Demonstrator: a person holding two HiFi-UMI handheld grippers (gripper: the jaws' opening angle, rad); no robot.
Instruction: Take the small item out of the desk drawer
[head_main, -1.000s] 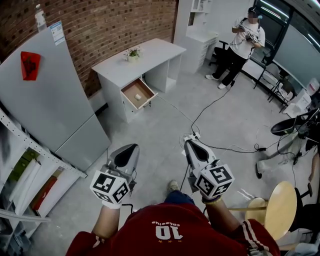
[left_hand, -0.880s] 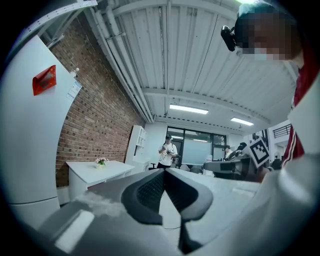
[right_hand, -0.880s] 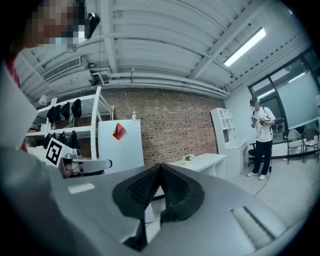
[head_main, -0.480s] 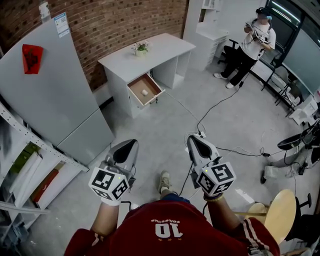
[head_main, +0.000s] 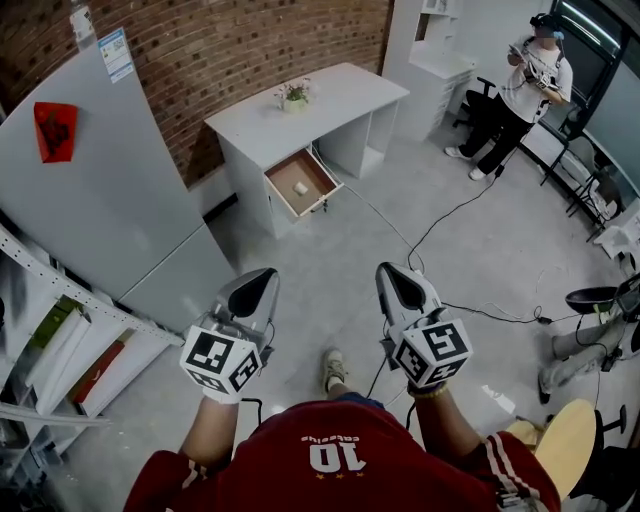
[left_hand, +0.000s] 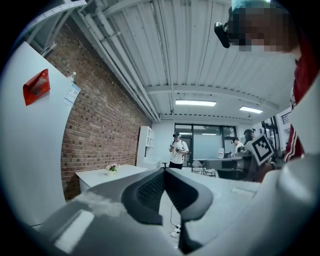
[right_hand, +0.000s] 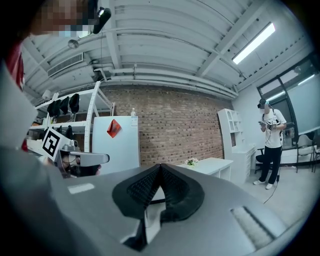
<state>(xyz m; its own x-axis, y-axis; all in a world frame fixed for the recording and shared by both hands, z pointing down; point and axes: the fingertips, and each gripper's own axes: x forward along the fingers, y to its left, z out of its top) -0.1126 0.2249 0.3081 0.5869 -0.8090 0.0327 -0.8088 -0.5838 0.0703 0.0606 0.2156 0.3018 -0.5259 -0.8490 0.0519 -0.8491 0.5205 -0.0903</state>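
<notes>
While the left gripper (head_main: 266, 274) is held level above the floor (head_main: 330, 270) with its jaws pressed together on nothing, the right gripper (head_main: 389, 269) beside it is likewise closed at the tips and empty. The small white item (head_main: 299, 187) lies in the open drawer (head_main: 322, 177) of the desk (head_main: 330, 100), well apart from both grippers.

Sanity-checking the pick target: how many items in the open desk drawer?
1: a small white item near the middle of the open drawer. The drawer's back, under the desk, may hide more.
</notes>
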